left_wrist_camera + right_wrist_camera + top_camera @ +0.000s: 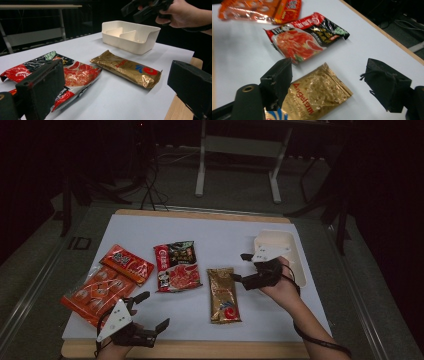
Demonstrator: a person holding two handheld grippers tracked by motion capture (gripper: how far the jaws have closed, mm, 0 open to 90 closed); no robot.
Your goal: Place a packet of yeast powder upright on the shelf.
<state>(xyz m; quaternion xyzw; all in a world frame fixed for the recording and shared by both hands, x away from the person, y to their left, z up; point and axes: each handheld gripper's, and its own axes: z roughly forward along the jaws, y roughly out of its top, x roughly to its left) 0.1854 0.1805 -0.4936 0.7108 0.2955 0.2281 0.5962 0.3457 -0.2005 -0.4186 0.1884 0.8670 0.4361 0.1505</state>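
White divided bin [278, 242] at far right of desk [210, 227] holds nothing; gold packet [223, 295] lies left of it, under right gripper [239, 267], jaws apart; left gripper [152, 309] apart, near-left.

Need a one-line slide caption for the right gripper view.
Open right gripper poised above the gold packet, with the red-and-black packet and orange packet beyond on the white table.

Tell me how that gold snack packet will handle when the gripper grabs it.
The gold packet looks crinkly and foil-like, so it probably flexes and droops rather than staying stiff. Its glossy film may slip between the pads. Lying flat on the table, it should slide, not roll.
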